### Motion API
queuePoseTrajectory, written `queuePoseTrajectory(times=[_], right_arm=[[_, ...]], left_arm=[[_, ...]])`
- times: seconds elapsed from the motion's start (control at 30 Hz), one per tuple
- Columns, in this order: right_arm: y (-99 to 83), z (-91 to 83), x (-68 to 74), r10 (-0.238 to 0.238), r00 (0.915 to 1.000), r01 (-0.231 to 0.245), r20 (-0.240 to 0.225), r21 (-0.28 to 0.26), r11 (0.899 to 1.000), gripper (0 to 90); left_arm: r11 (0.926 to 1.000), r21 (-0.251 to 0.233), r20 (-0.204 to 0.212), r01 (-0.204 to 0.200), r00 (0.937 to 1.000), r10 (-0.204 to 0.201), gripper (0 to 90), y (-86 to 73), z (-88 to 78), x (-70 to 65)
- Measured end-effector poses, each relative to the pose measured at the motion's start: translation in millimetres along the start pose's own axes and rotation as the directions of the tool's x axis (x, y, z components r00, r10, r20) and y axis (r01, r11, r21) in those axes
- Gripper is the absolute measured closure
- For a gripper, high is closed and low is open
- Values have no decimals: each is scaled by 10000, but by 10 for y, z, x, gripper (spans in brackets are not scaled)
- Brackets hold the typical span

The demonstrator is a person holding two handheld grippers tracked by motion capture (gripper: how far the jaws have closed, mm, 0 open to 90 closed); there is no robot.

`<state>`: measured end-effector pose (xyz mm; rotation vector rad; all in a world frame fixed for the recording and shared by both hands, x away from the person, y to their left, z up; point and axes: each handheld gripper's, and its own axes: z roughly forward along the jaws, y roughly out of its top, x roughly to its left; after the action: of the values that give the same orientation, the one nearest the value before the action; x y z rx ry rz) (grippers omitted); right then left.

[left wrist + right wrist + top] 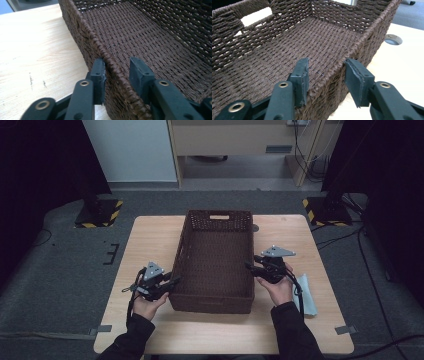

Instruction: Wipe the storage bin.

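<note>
Nearest, the left hand-held gripper (116, 71) straddles the basket's (212, 262) left rim, jaws spread, outer pad touching the weave. The right hand-held gripper (325, 72) straddles the right rim, spread, apparently readying a two-sided lift off the surface (150, 237).

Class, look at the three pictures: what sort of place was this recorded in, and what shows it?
Probably a lab or recording workspace, not a home. A plain wooden table stands on grey carpet between stand bases with black-and-yellow hazard stripes, and cables trail over the floor.
</note>
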<state>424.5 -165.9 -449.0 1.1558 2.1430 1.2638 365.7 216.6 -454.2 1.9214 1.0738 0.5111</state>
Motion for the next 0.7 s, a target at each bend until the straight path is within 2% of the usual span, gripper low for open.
queuePoseTrajectory(times=[0.1, 0.2, 0.37, 0.47, 0.57, 0.7], right_arm=[[0, -6, 12, 62, 9999, -62, 125, 67, 10000, 562], [6, -23, 43, 23, 9997, -26, 239, 141, 9999, 582], [-9, -62, 114, -53, 9992, 43, 398, 251, 9997, 579], [2, -79, 125, -54, 9995, 46, 316, 272, 9996, 563], [44, -65, 108, -221, 9980, 225, 590, -52, 9997, 514], [86, 3, 55, -52, 9980, 69, 628, -272, 9996, 506]], left_arm=[[9997, -185, 80, 136, 9999, -135, 560, -1, -25, 5], [9996, -244, 77, 152, 9999, -151, 552, -5, -66, -8], [9994, 30, 150, 353, 9993, -353, 629, -40, -86, -1], [9995, 119, 36, 289, 9996, -289, 667, -29, -91, 12], [9993, 85, -20, 365, 9993, -365, 683, -30, -94, 63], [9984, 20, -163, 556, 9983, -556, 708, -32, -98, 134]])
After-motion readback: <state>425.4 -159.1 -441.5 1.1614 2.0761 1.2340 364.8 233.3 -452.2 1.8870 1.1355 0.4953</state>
